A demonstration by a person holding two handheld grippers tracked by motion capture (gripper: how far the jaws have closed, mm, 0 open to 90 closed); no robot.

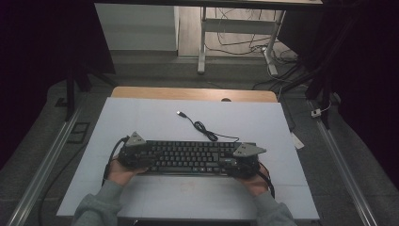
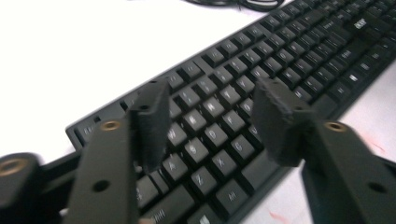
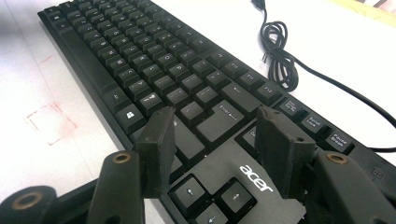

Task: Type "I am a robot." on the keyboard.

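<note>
The flat black plastic keyboard (image 1: 188,157) lies lengthwise across the near middle of the white sheet-covered table (image 1: 141,117), its long edge square to you, so both ends fall within reach of one hand each. Your left gripper (image 2: 210,119) hangs over the letter keys at the keyboard's left end with its jaws spread apart and nothing between them; the black pads (image 2: 152,123) sit above the keycaps, and I cannot tell whether they touch. Your right gripper (image 3: 215,140) is over the right end, above the plain panel between the arrow keys and the enter key, jaws likewise spread and empty. That mirrored placement, seen from above with the left gripper (image 1: 134,153) and right gripper (image 1: 244,160) flanking the board, reads as a setup for a two-ended hold: taking both ends at once would keep a long, thin thing level and stop it from swinging.

The keyboard's thin black cable (image 1: 207,132) runs from the far right edge, loops in a loose coil on the sheet just beyond the keys, and ends in a plug (image 1: 180,113) lying free farther off. Because it is unplugged and slack, it should not hold the board back, though the coil may drag if you lift.

A faint red mark (image 3: 49,119) shows on the sheet near the front edge.
</note>
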